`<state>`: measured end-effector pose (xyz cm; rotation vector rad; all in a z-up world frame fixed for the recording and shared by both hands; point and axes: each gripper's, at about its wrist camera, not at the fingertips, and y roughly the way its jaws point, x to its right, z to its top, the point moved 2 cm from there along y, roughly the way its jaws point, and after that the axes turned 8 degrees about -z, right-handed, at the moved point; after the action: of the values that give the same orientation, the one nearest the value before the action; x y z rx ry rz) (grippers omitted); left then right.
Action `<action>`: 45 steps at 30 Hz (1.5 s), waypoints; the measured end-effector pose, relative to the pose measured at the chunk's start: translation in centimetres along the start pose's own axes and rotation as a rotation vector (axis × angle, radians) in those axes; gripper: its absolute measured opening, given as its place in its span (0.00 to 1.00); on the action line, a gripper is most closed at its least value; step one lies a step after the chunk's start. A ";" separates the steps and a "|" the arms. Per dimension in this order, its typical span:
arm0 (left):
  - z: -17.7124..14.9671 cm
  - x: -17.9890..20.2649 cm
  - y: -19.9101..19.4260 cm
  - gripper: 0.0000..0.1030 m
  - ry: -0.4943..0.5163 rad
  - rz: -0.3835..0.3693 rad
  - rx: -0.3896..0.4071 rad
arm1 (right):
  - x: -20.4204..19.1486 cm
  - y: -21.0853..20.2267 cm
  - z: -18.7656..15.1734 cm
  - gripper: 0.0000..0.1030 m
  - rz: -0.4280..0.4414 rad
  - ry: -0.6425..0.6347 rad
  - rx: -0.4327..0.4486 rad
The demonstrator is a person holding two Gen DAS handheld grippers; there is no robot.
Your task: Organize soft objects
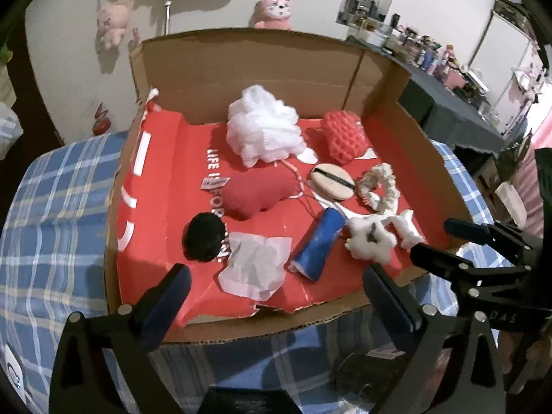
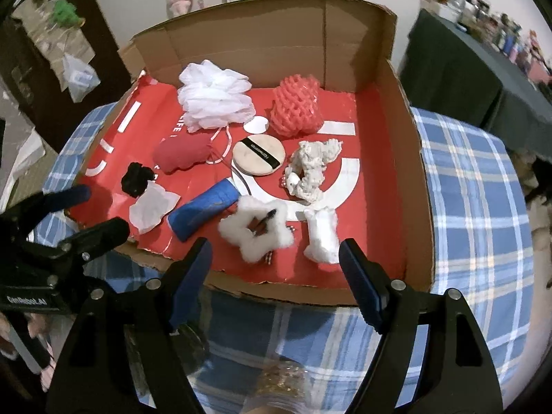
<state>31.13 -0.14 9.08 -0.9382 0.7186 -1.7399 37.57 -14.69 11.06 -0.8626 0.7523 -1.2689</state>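
Note:
An open cardboard box with a red lining holds several soft things. At the back lie a white mesh puff and a coral foam net. In the middle are a red pad, a round beige powder puff and a cream scrunchie. Along the front lie a black pompom, a white tissue, a blue roll and a white fluffy star clip. My left gripper hangs open over the front edge, empty. My right gripper is open too, just in front of the star clip.
The box sits on a blue plaid cloth. Pink plush toys are against the wall behind. A dark table crowded with bottles stands to the right. A clear jar is below my right gripper.

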 end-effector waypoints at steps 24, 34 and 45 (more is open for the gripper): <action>-0.8 -0.9 2.3 0.99 -0.030 0.076 -0.012 | 0.6 2.5 -0.6 0.73 -0.020 0.054 -0.041; -1.1 -1.2 2.4 0.99 -0.040 0.075 -0.015 | 0.7 2.6 -0.9 0.73 -0.023 0.047 -0.034; -1.2 -1.0 2.4 0.99 -0.030 0.077 -0.014 | 0.8 2.5 -1.0 0.73 -0.025 0.047 -0.027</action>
<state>31.47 0.11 6.27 -0.9322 0.7392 -1.6519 38.06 -15.41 8.41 -0.8688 0.7995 -1.3076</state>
